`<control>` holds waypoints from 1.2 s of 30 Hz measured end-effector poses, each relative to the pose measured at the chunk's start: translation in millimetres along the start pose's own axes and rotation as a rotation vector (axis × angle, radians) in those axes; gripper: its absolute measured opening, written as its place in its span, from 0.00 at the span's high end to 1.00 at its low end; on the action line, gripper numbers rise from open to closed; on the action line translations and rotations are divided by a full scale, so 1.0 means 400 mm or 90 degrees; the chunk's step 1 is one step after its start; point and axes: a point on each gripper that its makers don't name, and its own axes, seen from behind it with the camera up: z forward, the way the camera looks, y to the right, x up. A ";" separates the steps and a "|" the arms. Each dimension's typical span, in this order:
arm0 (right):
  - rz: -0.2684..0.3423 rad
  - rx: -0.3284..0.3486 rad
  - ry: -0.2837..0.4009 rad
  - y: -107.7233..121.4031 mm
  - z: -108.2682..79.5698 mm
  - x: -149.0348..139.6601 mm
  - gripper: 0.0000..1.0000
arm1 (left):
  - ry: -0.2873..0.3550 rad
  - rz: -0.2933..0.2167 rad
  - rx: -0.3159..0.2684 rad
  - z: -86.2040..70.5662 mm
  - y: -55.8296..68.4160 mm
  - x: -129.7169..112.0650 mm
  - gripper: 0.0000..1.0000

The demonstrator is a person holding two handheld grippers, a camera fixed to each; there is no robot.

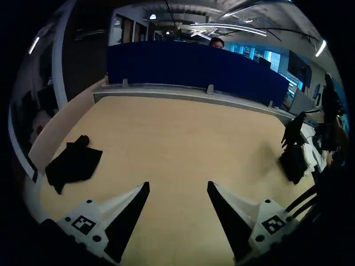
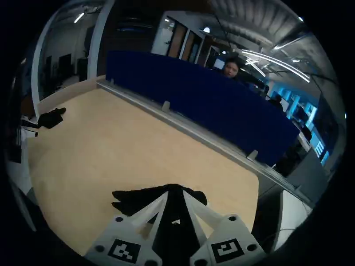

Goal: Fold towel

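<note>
We find the right tool (image 2: 175, 196) clamped on the black towel (image 2: 128, 198), bunched at the near right edge of the bench (image 2: 88, 146) and trailing leftward, the left tool (image 1: 177, 190) gaping empty with that towel well to its right, and farther off a second dark cloth (image 1: 73, 165) by the left edge.

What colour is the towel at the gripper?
Black towel; the right gripper view shows it best.
</note>
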 end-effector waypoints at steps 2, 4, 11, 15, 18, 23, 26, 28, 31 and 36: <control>0.003 -0.001 -0.003 0.010 -0.004 -0.012 0.92 | -0.001 0.004 -0.002 0.001 0.011 0.002 0.03; 0.007 -0.004 -0.006 0.019 -0.009 -0.025 0.92 | -0.002 0.006 -0.004 0.002 0.020 0.003 0.04; 0.026 -0.015 -0.020 0.052 -0.041 -0.096 0.92 | -0.006 0.016 -0.012 0.008 0.048 0.006 0.03; 0.036 -0.026 -0.036 0.070 -0.069 -0.155 0.92 | -0.007 0.026 -0.016 0.010 0.064 0.009 0.03; 0.047 -0.038 -0.049 0.080 -0.094 -0.207 0.91 | -0.009 0.032 -0.020 0.012 0.075 0.008 0.03; 0.074 -0.050 -0.070 0.081 -0.133 -0.300 0.92 | -0.013 0.041 -0.025 0.018 0.092 0.003 0.03; 0.086 -0.056 -0.085 0.076 -0.148 -0.356 0.92 | -0.016 0.045 -0.027 0.021 0.099 0.000 0.04; 0.093 -0.059 -0.096 0.070 -0.154 -0.391 0.92 | -0.018 0.046 -0.028 0.022 0.103 -0.002 0.04; 0.103 -0.063 -0.112 0.059 -0.160 -0.443 0.92 | -0.020 0.048 -0.028 0.023 0.106 -0.004 0.03; 0.124 -0.067 -0.138 0.037 -0.158 -0.519 0.92 | -0.021 0.053 -0.027 0.021 0.109 -0.005 0.03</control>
